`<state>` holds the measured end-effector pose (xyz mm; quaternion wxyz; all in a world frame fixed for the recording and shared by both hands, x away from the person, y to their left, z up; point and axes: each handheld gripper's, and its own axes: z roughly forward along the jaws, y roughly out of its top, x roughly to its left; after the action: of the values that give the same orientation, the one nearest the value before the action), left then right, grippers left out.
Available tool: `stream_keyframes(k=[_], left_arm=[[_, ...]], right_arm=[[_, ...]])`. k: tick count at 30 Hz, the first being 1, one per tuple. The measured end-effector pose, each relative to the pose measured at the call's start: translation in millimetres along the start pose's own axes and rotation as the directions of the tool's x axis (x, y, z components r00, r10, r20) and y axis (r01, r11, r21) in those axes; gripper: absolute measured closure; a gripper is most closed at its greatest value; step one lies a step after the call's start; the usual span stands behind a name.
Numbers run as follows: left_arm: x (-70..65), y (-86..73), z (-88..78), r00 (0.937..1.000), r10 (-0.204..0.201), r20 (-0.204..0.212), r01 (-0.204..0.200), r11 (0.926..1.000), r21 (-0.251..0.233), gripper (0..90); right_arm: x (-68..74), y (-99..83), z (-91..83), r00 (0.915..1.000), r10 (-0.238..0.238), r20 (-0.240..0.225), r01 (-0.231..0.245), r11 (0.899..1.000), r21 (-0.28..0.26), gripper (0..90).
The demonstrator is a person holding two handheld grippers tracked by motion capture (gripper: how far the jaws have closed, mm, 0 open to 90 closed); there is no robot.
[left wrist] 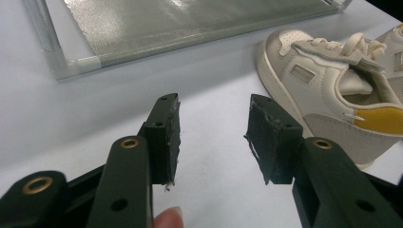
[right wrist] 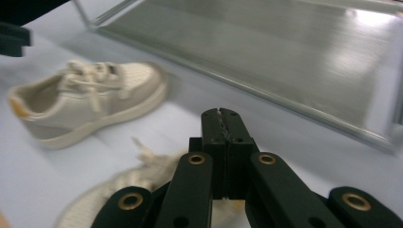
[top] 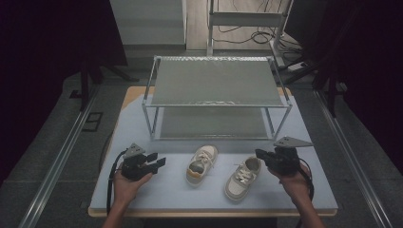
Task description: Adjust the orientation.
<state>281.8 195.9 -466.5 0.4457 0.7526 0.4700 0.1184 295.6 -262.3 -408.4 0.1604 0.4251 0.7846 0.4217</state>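
Near the tabletop's [top: 142,190] front edge, 2 small shoes are lying side by side, before a 2-shelf rack [top: 216,97] standing toward the back edge. The left gripper [top: 159,164] is waiting with jaws partly apart and empty, pointing at the left shoe [top: 202,165]. The right gripper [top: 259,153] is hovering beside the right shoe [top: 243,178], jaws pressed together on nothing. Judging by this, the reach is starting; next, the right jaws need spreading before closing on that shoe's side.

Two shoes [top: 202,165] [top: 243,178] lie side by side before the rack [top: 216,97], between both tools [top: 159,163] [top: 259,153].
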Motion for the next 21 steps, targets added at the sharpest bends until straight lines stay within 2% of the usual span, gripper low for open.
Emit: stream_keyframes(k=[2, 4, 9, 11, 13, 16, 18, 19, 21], left_arm=[[0.1, -1.0, 1.1, 1.0000, 0.006, 0.001, -0.006, 1.0000, 0.007, 54.7], [0.3, -1.6, 2.3, 1.0000, 0.006, 0.003, -0.006, 0.9999, 0.011, 54.7], [0.7, -1.6, 4.0, 1.0000, 0.002, 0.001, -0.002, 0.9999, 0.012, 54.7], [0.5, -1.9, 4.7, 1.0000, 0.004, 0.000, -0.004, 0.9999, 0.016, 54.7], [0.5, -2.0, 4.9, 1.0000, 0.005, -0.002, -0.005, 0.9998, 0.019, 54.7], [0.8, -2.3, 4.6, 1.0000, 0.007, -0.002, -0.007, 0.9998, 0.017, 54.7], [1.0, -2.3, 4.6, 1.0000, 0.007, -0.002, -0.007, 0.9998, 0.017, 54.7], [1.1, -2.5, 4.7, 1.0000, 0.004, -0.001, -0.004, 0.9999, 0.017, 54.7], [1.8, -2.9, 5.3, 1.0000, 0.004, -0.004, -0.004, 0.9998, 0.021, 54.7]], right_arm=[[-10.9, -7.1, -3.9, 0.9995, 0.028, 0.011, -0.028, 1.000, -0.005, 89.2], [-14.5, -10.9, -5.4, 0.9993, 0.034, 0.015, -0.034, 0.999, -0.008, 89.2], [-23.1, -12.6, -1.1, 0.9995, 0.018, 0.027, -0.018, 1.000, 0.009, 89.2], [-31.3, -8.6, 7.8, 0.9996, 0.016, 0.022, -0.017, 0.999, 0.033, 89.2], [-33.1, -6.3, 11.9, 0.9998, 0.013, 0.017, -0.014, 0.999, 0.038, 89.2], [-39.3, 0.2, 33.9, 0.9994, 0.003, -0.034, -0.001, 0.998, 0.065, 89.3], [-39.7, 0.7, 39.9, 0.9990, 0.004, -0.044, 0.000, 0.997, 0.078, 89.2], [-38.5, 0.4, 50.2, 0.9979, -0.006, -0.065, 0.012, 0.995, 0.097, 89.3], [-36.1, -0.8, 58.1, 0.9967, -0.021, -0.078, 0.030, 0.993, 0.113, 89.3]])
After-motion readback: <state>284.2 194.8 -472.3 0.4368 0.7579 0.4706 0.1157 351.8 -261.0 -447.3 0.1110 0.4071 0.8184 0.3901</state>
